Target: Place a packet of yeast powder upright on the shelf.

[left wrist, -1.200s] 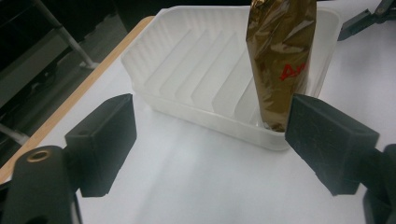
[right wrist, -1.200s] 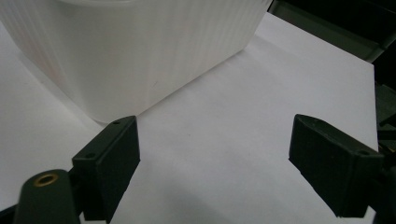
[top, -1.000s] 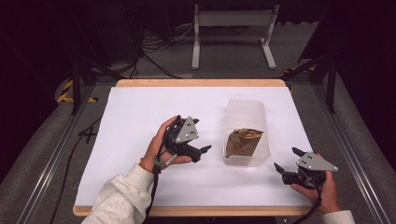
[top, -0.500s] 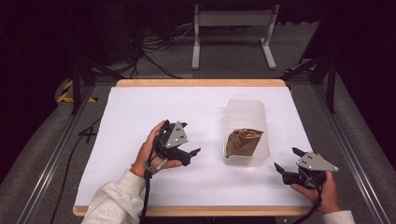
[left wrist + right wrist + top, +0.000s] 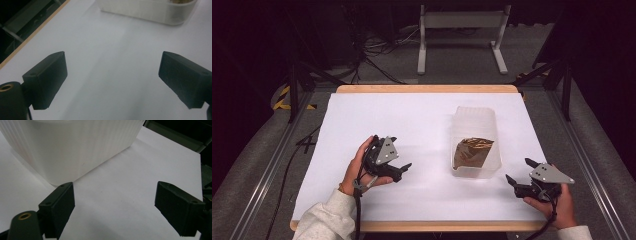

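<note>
A translucent ribbed plastic tub (image 5: 475, 114) stands right of centre on the white table (image 5: 402, 117), with a brown crinkled item (image 5: 472, 150) lying inside it. My left gripper (image 5: 404, 171) rests low over the table to the tub's left, held in a hand, its jaws open and pointing at the tub. In the left gripper view the gripper (image 5: 112, 77) holds nothing and the tub (image 5: 147, 11) lies ahead. My right gripper (image 5: 518, 170) sits near the front right corner, open and empty. In the right gripper view its jaws (image 5: 115, 206) stand just short of the tub's wall (image 5: 75, 145).
The table's wooden edge (image 5: 427, 88) runs along the far side. Beyond it on the dark floor are a white metal stand (image 5: 462, 35) and cables (image 5: 377, 45). Metal rails (image 5: 267, 170) flank the table on both sides.
My left gripper has drawn back to the left and toward the front edge, away from the tub. The right gripper and the tub have stayed put.
</note>
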Action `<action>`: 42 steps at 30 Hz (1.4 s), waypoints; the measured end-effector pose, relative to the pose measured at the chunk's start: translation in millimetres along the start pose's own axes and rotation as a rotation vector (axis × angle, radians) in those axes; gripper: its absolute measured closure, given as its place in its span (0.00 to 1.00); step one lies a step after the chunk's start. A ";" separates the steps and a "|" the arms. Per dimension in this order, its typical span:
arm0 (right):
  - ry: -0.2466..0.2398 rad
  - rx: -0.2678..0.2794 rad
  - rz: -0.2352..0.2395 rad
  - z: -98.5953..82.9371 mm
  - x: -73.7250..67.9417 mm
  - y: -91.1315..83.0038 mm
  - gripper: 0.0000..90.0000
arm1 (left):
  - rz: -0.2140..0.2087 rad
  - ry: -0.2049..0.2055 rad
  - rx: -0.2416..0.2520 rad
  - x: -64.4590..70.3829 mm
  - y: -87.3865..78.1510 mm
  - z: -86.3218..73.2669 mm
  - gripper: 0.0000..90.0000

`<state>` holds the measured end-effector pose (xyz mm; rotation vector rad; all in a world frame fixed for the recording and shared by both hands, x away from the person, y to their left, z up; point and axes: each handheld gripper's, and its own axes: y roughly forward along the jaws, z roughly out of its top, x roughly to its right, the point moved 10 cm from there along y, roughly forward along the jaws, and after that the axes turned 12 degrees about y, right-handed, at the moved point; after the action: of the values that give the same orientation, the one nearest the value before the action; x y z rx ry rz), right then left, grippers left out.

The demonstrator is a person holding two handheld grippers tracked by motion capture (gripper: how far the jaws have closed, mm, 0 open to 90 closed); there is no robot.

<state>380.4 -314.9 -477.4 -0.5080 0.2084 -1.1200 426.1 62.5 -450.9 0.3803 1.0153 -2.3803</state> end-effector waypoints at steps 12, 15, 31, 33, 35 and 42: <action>-0.002 -0.001 0.005 0.4 -1.4 0.7 0.19 | 0.032 -0.061 -0.045 0.8 -15.2 -48.5 0.09; -0.004 0.000 0.006 0.8 -1.8 0.8 0.19 | 0.038 -0.072 -0.057 1.6 -20.1 -60.5 0.09; -0.009 -0.001 0.025 2.7 -5.7 3.6 0.19 | 0.099 -0.186 -0.092 11.2 -51.9 -121.7 0.08; -0.011 0.001 0.028 3.3 -6.4 4.2 0.19 | 0.113 -0.229 -0.084 12.0 -58.7 -129.9 0.08; -0.012 0.001 0.031 3.8 -6.7 4.8 0.19 | 0.125 -0.260 -0.077 13.3 -64.3 -136.4 0.08; -0.007 0.002 0.042 5.5 -7.1 7.6 0.19 | 0.180 -0.366 -0.006 12.8 -89.9 -154.2 0.08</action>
<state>385.7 -304.4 -477.0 -0.5031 0.2113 -1.0771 372.9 223.3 -508.7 0.0269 0.7840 -2.1781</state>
